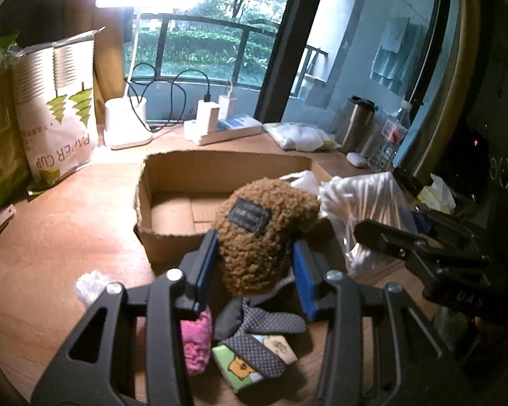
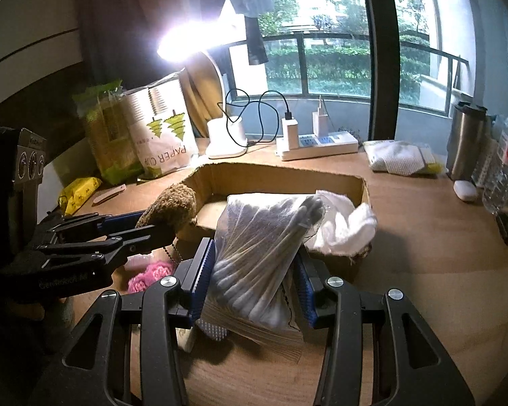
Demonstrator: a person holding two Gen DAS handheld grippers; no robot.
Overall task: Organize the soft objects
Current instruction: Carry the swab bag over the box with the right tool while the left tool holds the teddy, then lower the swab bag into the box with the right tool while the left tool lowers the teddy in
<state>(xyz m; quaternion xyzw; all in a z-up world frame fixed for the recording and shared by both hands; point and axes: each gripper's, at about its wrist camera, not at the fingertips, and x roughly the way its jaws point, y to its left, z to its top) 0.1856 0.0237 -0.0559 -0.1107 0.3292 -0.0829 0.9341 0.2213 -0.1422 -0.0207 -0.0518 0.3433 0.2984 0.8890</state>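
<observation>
The brown fuzzy plush [image 1: 264,233], the one with the dark woven label on its face, sits pinched between the blue pads of your left gripper [image 1: 254,264], lifted just in front of the cardboard box [image 1: 172,182]. Its long axis runs away from you along the fingers, the rounded end leaning over the box's near wall, so the open floor of the box lies straight ahead of and below it. That is the relation your next move turns on: carry forward past the near wall, then let go, I'd judge.

Your right gripper [image 2: 254,277] is clamped on the clear bag of cotton swabs [image 2: 264,247], which tilts up toward the box's near right corner, where a white cloth [image 2: 342,223] already spills over the wall. Of your two loads, the plush is the one aimed at the bare part of the box floor.

On the counter [image 1: 61,233] in front of the box, under your left fingers, lie a pink crocheted piece [image 1: 196,345], a grey dotted fabric item [image 1: 264,324] and a small cartoon-print pack [image 1: 254,362], not yet sorted. Behind the box stand the desk lamp [image 1: 128,125] and the white power strip [image 1: 227,128]; to its left, the paper cup bag [image 1: 61,115].
</observation>
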